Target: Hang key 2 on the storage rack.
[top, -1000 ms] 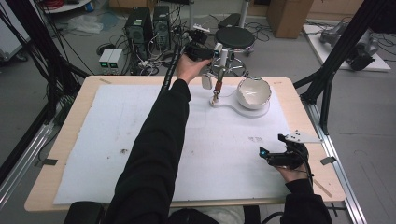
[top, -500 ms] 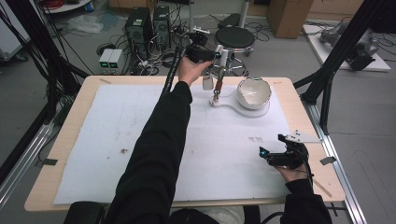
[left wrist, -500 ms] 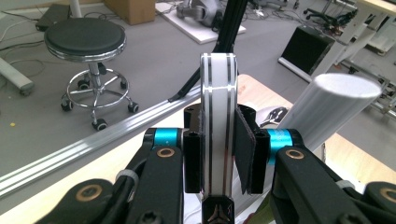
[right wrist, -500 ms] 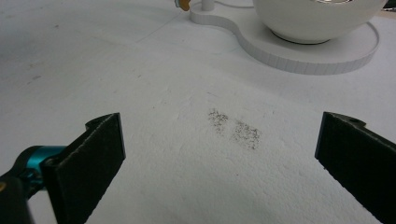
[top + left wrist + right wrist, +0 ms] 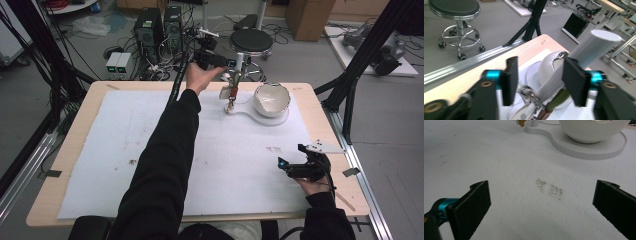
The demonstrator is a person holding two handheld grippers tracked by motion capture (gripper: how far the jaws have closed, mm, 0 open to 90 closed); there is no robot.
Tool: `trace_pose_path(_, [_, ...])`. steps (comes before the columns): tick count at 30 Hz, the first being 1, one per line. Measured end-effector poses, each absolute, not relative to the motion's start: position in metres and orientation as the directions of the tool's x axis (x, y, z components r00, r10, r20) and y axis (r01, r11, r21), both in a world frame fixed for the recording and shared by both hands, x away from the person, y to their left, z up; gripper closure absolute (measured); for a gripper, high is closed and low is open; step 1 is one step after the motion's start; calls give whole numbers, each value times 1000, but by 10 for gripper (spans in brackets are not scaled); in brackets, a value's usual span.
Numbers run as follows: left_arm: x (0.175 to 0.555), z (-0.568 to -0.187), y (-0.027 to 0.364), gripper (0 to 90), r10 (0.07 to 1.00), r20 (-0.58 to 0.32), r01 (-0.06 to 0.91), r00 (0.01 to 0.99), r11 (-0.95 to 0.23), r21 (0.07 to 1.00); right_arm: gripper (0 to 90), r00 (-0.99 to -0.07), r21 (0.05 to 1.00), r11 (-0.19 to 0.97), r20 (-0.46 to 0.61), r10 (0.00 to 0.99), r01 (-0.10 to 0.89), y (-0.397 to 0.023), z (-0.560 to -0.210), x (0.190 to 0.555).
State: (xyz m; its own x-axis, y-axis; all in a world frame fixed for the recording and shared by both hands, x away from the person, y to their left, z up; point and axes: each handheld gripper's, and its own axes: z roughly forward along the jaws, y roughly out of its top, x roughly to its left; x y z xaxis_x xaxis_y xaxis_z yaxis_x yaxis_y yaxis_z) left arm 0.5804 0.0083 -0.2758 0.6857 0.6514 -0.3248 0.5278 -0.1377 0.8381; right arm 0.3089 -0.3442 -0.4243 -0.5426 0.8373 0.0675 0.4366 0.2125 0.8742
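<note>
Even, diffuse overhead light; shadows are soft and faint. The white mat (image 5: 150,140) is bright, with mild glare at 12 o'clock in the right gripper view. Near parts of the left gripper (image 5: 539,80) are blurred; edges bend slightly.
</note>
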Motion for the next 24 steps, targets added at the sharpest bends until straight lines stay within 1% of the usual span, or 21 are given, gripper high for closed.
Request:
trace_pose_path(2, [578,-277,12,399,642,-319,517,697,-143,844,6,-543,875,212,68,837,435,-344,-424,309])
trace_pose_path(4, [575,-277,15,372,641,-285,483,712,-152,862,7,-544,876,213,65,837,433,-344,-424,309])
trace_pose_path(7, [572,-278,20,301,632,-277,468,724,-156,870,6,-543,875,214,65,837,434,-344,-424,310])
trace_pose_path(9, [570,-278,22,282,627,-256,454,736,-177,873,6,-545,876,214,65,836,432,-343,-424,310])
trace_pose_path(12, [566,-280,25,220,616,-244,441,749,-189,877,6,-545,877,209,69,835,432,-343,-424,311])
trace_pose_path(14, [562,-280,27,185,617,-230,428,753,-194,883,7,-548,875,210,73,833,436,-343,-425,312])
trace_pose_path(15, [560,-281,29,171,624,-207,417,754,-210,884,7,-548,875,211,72,833,435,-342,-425,313])
trace_pose_path(17, [557,-281,31,154,633,-185,408,752,-226,885,6,-551,875,213,71,832,435,-342,-425,313])
trace_pose_path(20, [552,-280,37,150,618,-208,421,758,-220,880,6,-549,875,210,73,833,436,-342,-425,313])
trace_pose_path(22, [548,-279,42,129,617,-206,418,759,-220,881,6,-546,876,208,74,834,436,-342,-424,313])
trace_pose_path(24, [545,-278,44,66,625,-199,419,755,-226,879,6,-546,875,207,75,834,437,-342,-424,313])
